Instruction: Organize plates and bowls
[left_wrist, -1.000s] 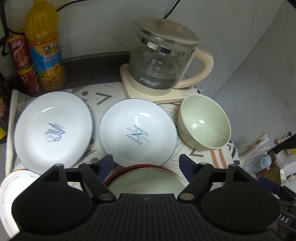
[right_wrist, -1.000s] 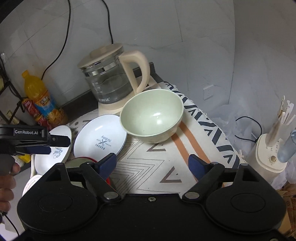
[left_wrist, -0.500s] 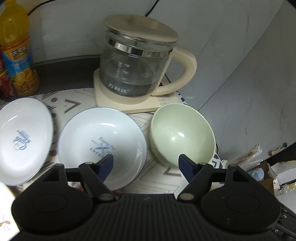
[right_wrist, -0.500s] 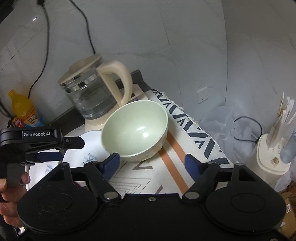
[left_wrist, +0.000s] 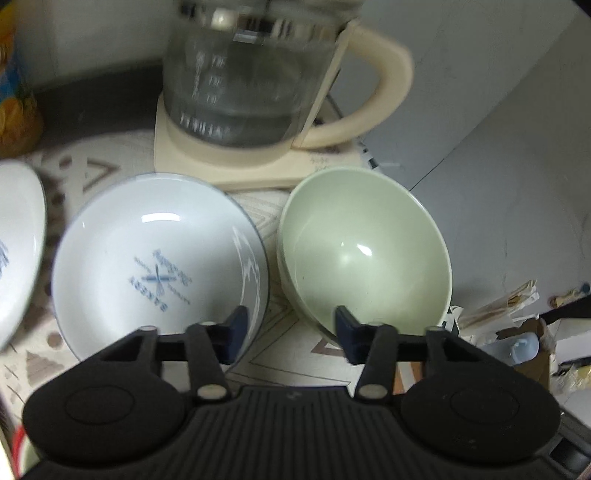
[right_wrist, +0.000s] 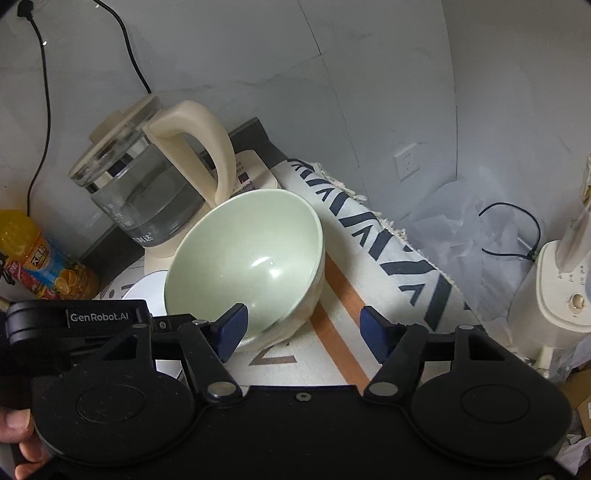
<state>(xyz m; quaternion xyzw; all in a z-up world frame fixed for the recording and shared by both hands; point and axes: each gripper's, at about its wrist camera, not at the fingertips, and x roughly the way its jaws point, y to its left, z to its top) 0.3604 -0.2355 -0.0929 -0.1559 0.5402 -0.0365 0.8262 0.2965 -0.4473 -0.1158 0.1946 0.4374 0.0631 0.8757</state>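
Left wrist view, both grippers (left_wrist: 288, 328) (right_wrist: 301, 330) open, closer to green bowl (left_wrist: 364, 254), red-rimmed dish gone.

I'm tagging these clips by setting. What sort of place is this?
Probably a home kitchen counter: a glass electric kettle on its base, a green bowl and white plates on a patterned cloth, with a juice bottle by the wall.
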